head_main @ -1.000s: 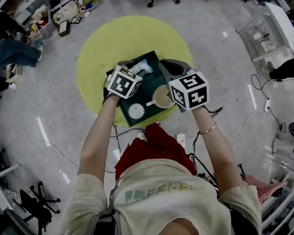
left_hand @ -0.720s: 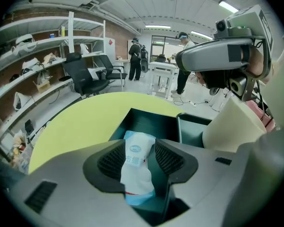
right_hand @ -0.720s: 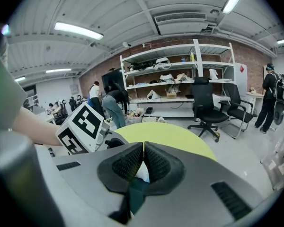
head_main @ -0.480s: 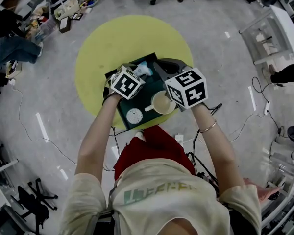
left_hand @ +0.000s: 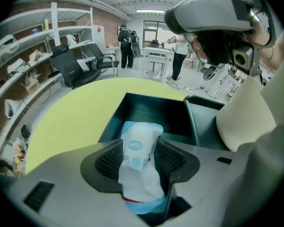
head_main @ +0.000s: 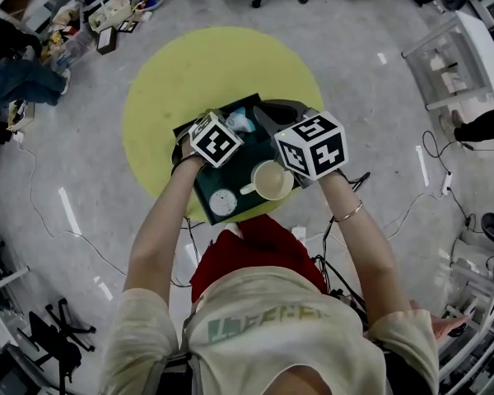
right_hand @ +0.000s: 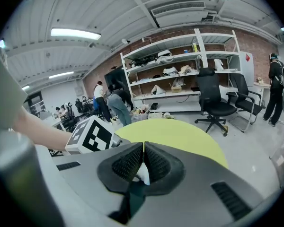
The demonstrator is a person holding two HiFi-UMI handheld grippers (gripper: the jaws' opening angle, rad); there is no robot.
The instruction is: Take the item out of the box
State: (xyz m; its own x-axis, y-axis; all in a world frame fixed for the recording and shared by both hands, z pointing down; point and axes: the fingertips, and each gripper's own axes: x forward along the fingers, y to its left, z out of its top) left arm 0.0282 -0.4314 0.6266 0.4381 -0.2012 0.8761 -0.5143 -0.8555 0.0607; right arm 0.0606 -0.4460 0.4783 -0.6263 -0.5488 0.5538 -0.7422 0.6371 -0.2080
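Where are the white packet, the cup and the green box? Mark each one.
white packet (left_hand: 138, 162), left gripper view, the middle of its wrapper.
cup (head_main: 272, 179), head view, its open top.
green box (left_hand: 149, 110), left gripper view, its far inner wall.

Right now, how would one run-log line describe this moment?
left hand-held gripper: jaws just opening, astride white packet in green box | right hand-held gripper: jaws together | task: packet not yet out
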